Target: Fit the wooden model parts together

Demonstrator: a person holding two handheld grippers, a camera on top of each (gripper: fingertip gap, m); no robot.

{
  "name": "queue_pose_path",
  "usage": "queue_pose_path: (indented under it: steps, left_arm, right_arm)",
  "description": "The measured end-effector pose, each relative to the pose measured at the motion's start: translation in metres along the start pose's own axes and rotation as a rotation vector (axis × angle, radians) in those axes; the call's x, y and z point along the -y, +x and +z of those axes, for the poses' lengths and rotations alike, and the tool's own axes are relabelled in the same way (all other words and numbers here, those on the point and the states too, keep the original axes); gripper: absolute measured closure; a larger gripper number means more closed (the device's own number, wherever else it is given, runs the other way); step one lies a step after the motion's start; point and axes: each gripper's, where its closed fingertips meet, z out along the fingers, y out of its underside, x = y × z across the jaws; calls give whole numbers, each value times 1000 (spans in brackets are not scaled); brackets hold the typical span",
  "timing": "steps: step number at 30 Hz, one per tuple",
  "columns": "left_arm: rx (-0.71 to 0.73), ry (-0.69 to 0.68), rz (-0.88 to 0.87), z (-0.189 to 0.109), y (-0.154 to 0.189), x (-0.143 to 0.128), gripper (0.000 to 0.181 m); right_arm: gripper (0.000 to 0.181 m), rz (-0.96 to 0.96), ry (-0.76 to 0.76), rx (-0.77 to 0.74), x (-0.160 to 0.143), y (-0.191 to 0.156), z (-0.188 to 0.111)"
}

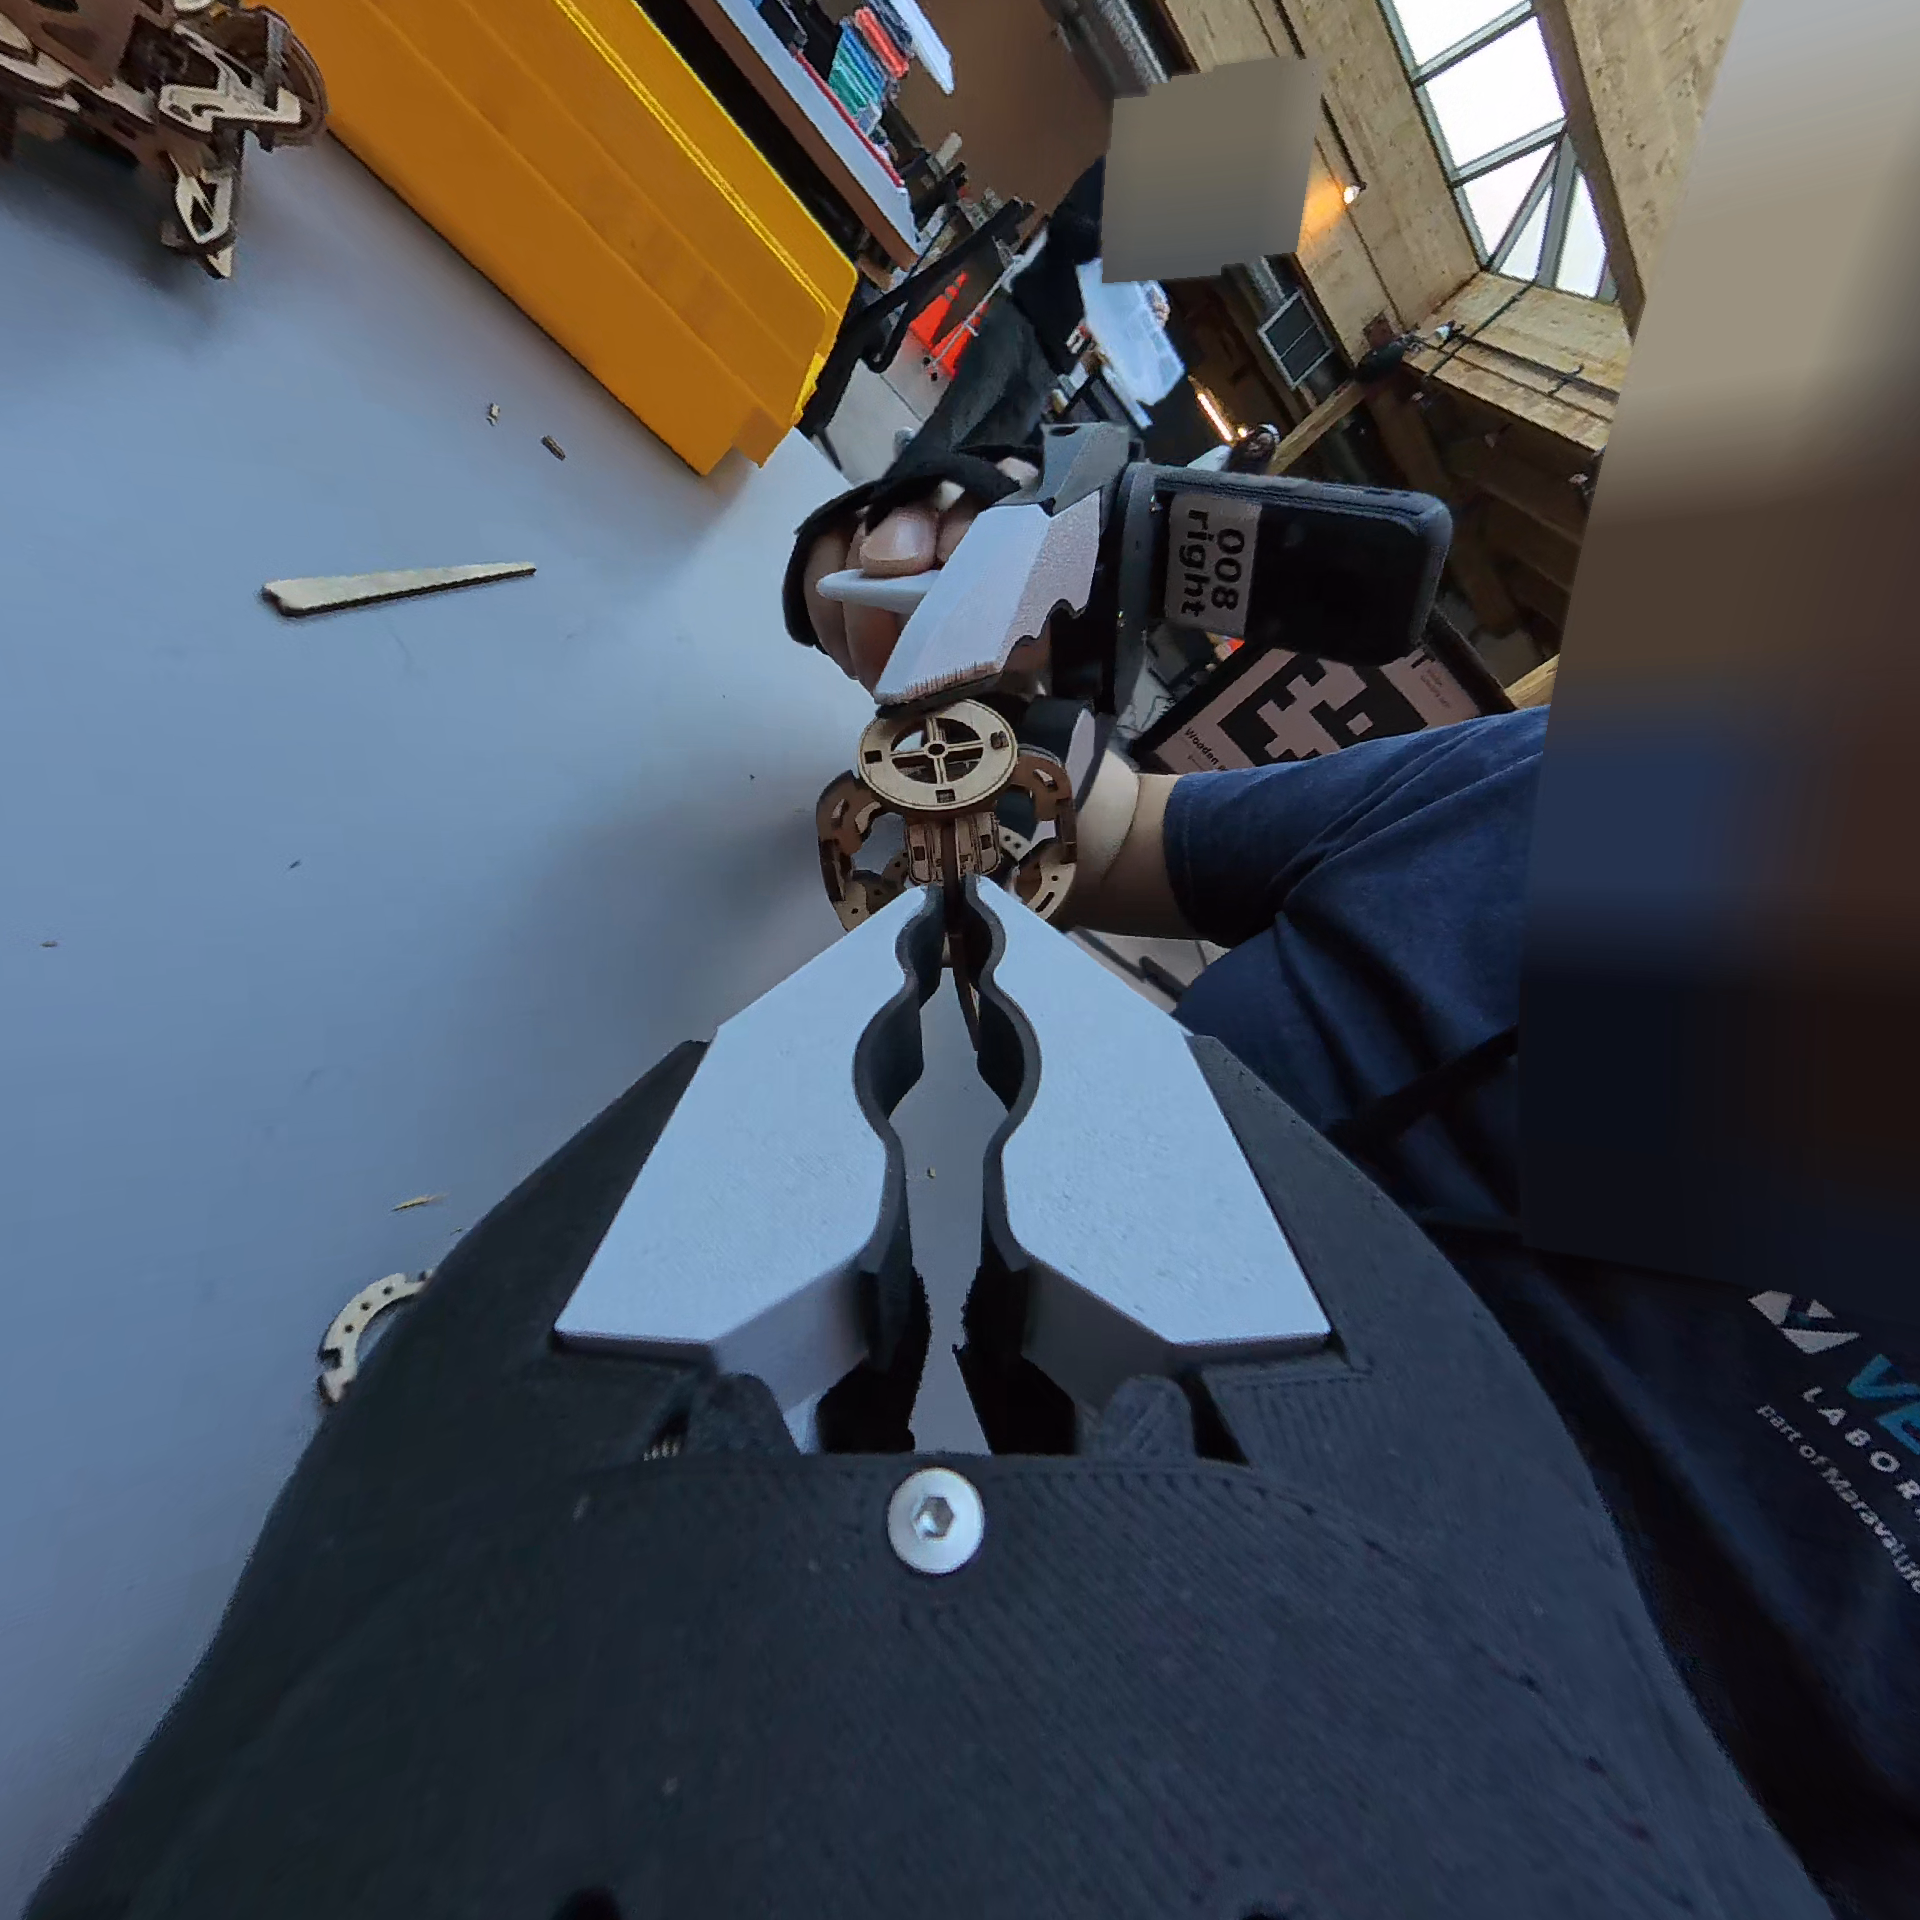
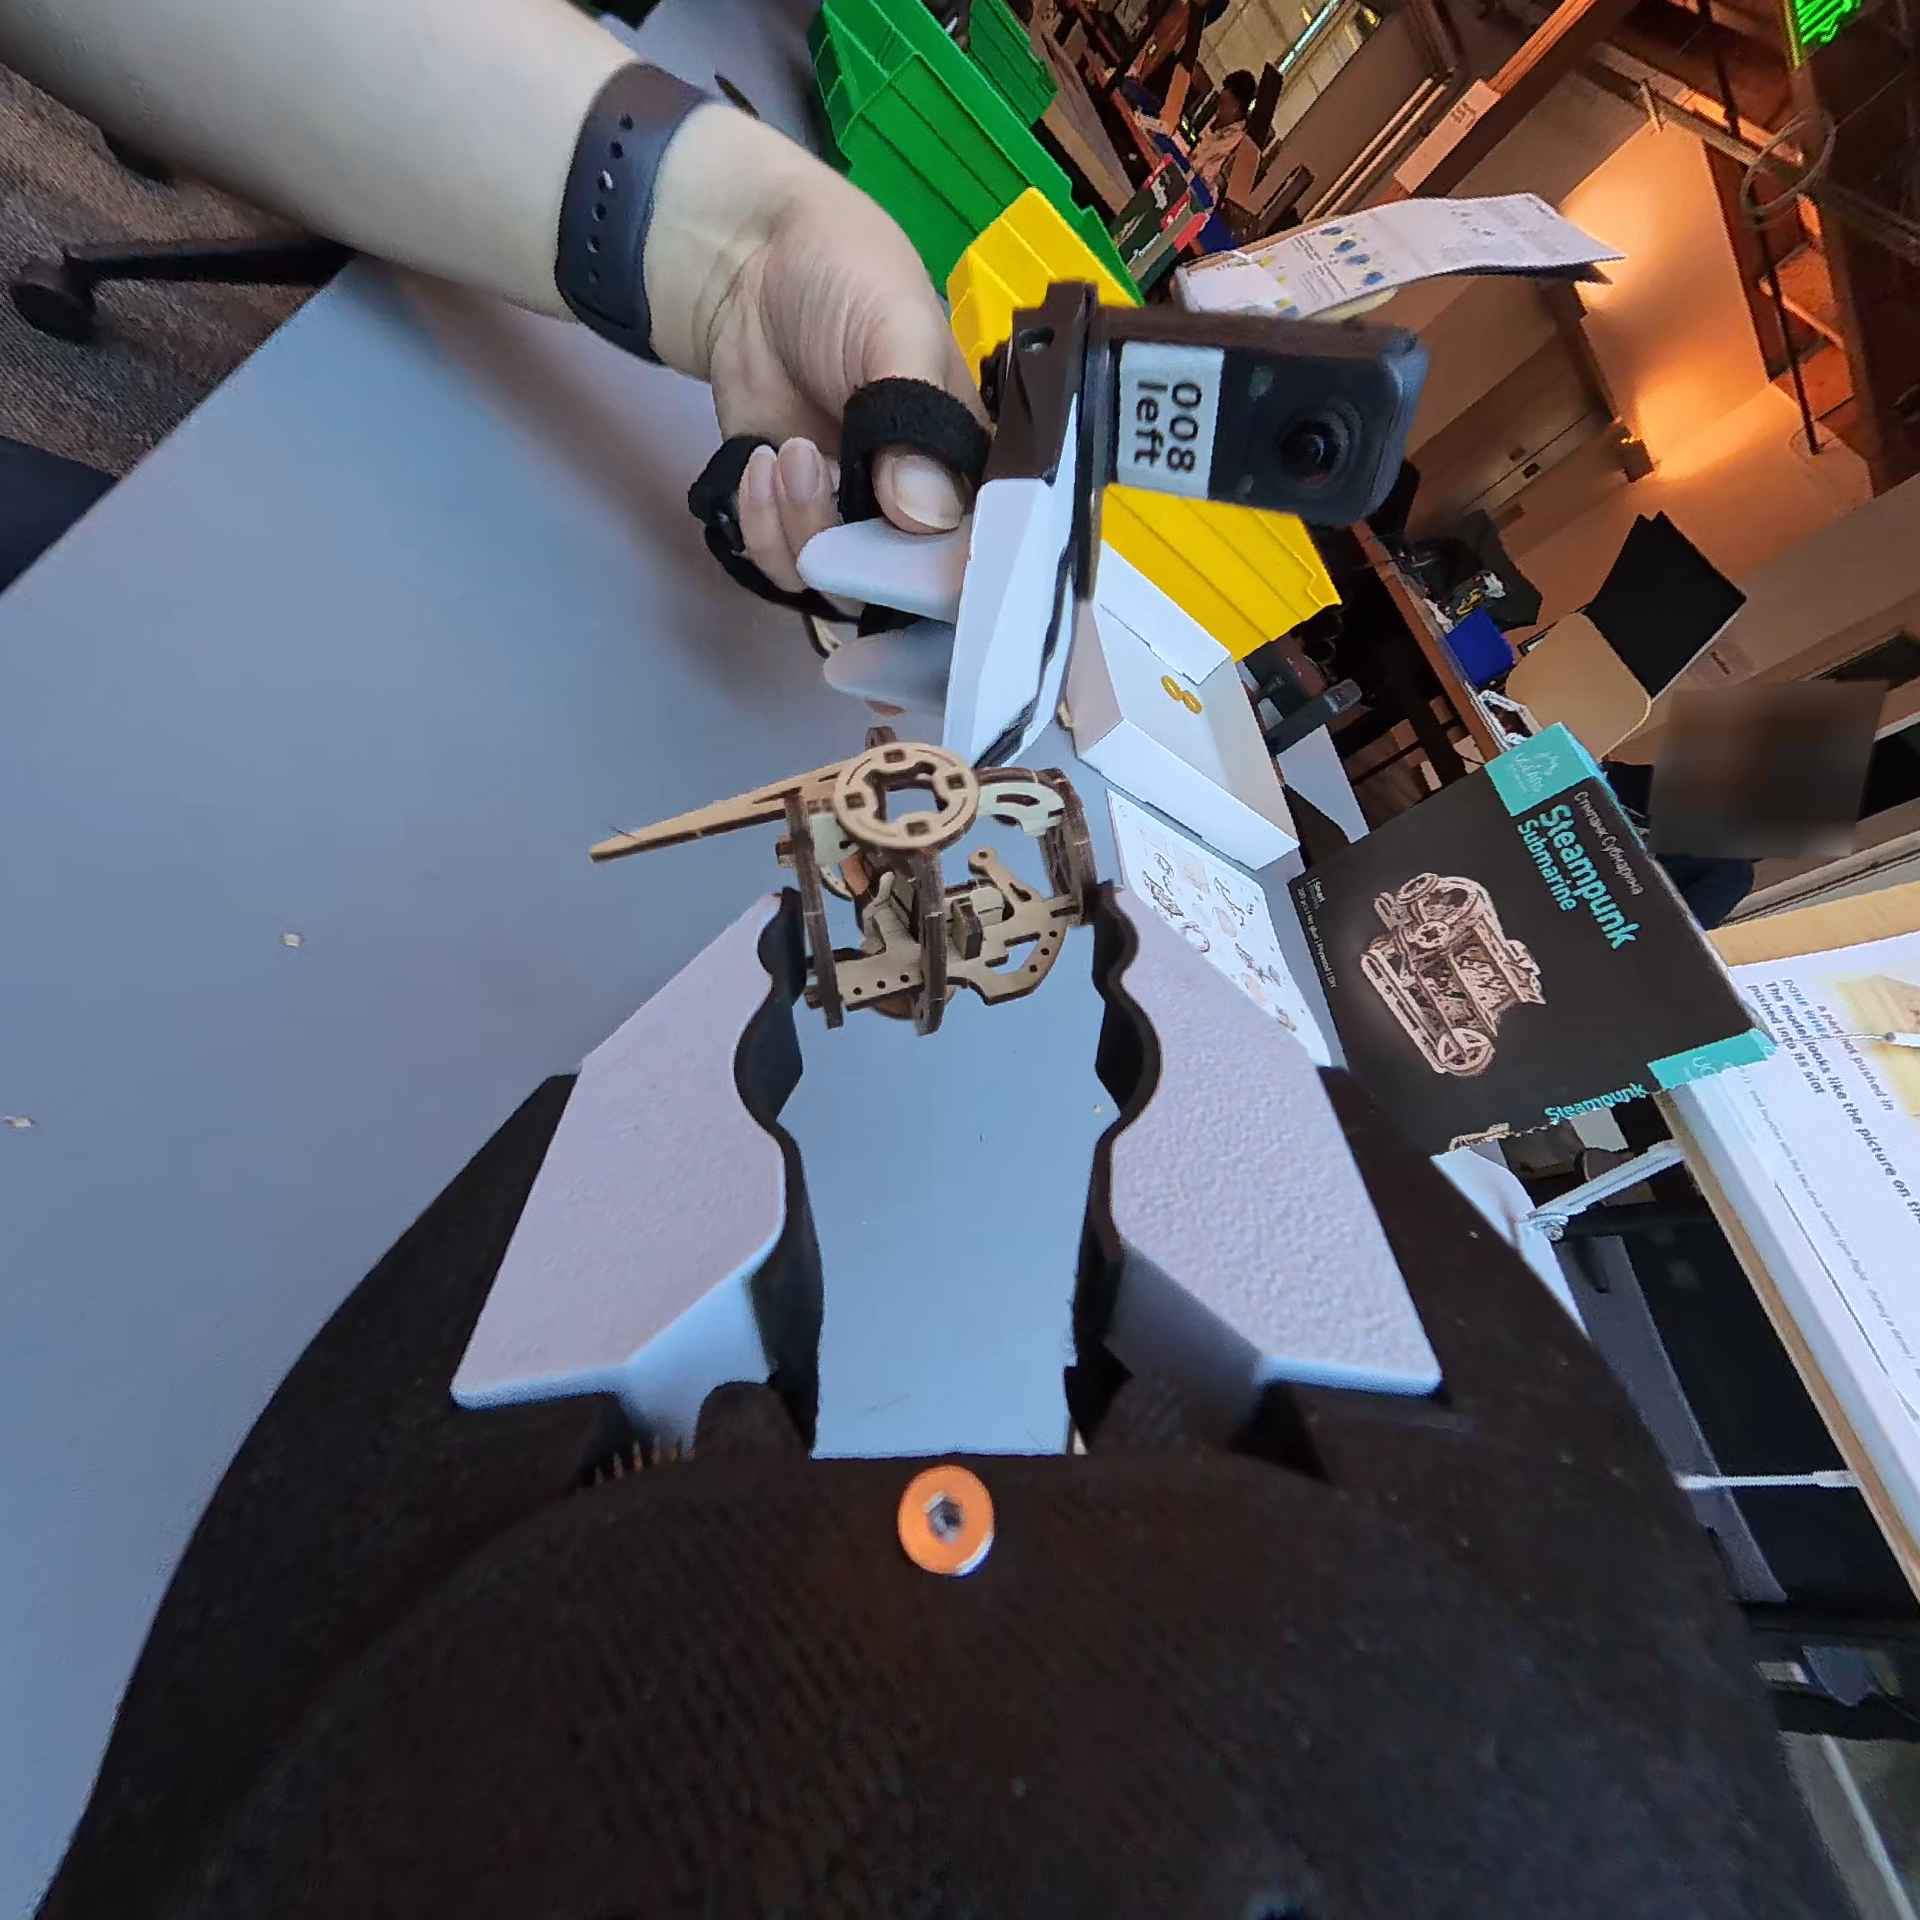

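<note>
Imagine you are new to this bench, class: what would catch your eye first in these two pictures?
First, the small wooden model held up in mid-air between the two grippers, above the grey table. The left gripper is shut on a thin part of it, while the right gripper has its jaws spread around its frame. Next, the bright yellow bins at the table's far edge.

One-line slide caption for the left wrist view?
Left tongs pinch a flat wooden part into the small wooden assembly that the right tongs steady above the grey table.
</note>
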Motion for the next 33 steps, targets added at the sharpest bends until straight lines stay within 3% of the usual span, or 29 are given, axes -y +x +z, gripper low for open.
queue_pose_path:
  steps: [3,6,12,14,17,22,29,33]
  left_arm:
    - [81,30,96,-7,0,9,181]
    - [291,77,265,-21,-10,22,181]
    - [887,120,635,-46,-33,39,181]
    - [1017,103,720,-43,-35,37,181]
    - [1191,49,846,-36,-38,34,181]
    - [1267,73,921,-21,-34,33,181]
    - [1267,109,935,-14,-28,37,181]
    - [1250,126,939,-9,-25,39,181]
  right_arm:
    - [116,-23,-49,-38,-10,6,-2]
    - [116,32,-77,-53,-20,15,-8]
    - [137,386,51,-132,-6,46,-13]
    - [146,506,95,-161,-1,52,-8]
    - [154,529,63,-156,-1,45,5]
    - [155,499,-24,-207,-15,41,13]
    - [180,523,-18,-261,-18,50,5]
    - [181,529,-6,-252,-19,51,1]
